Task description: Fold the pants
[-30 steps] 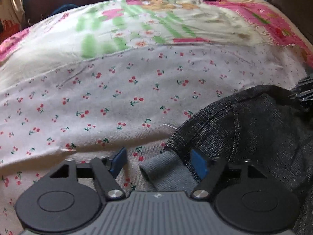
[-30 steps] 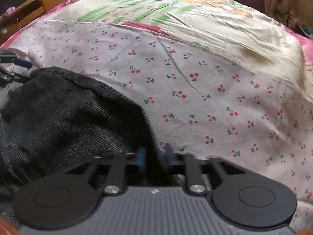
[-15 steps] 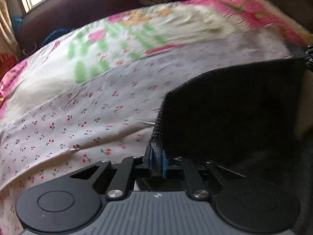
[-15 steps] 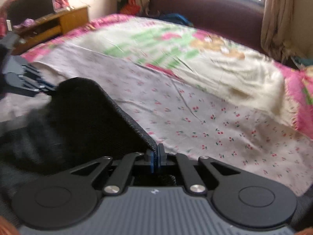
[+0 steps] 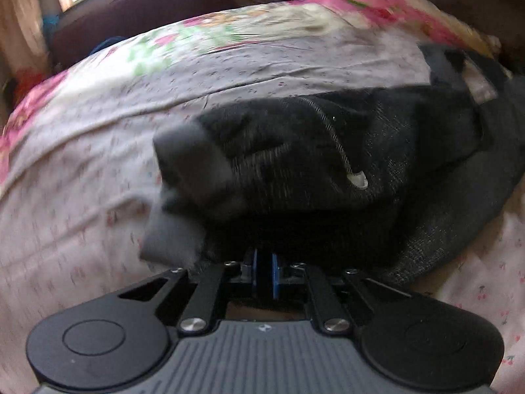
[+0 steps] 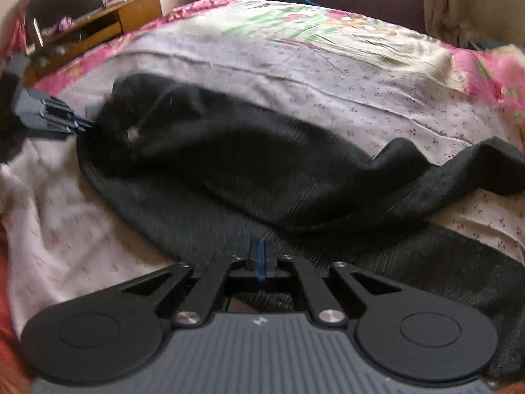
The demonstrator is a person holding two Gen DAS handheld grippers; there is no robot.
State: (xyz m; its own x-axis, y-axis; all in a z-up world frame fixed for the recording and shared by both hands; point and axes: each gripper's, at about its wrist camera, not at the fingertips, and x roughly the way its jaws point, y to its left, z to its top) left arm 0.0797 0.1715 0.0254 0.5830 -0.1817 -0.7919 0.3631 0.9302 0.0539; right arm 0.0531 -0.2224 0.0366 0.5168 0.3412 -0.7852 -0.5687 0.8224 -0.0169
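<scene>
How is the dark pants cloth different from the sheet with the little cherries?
The pants are dark grey, almost black; the sheet is pale with tiny red cherries. The pants are bunched, partly lifted and doubled over; the sheet lies spread flat under them. Each claw, left and right, is shut on the pants; neither holds the sheet. Both are soft cloth on the bed.

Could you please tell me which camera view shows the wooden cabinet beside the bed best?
The right wrist view: the wooden cabinet stands at upper left beyond the bed's pink edge, its top and open shelf visible, though slightly blurred. The left wrist view shows nothing of it, only the bedsheet and the dark pants.
</scene>
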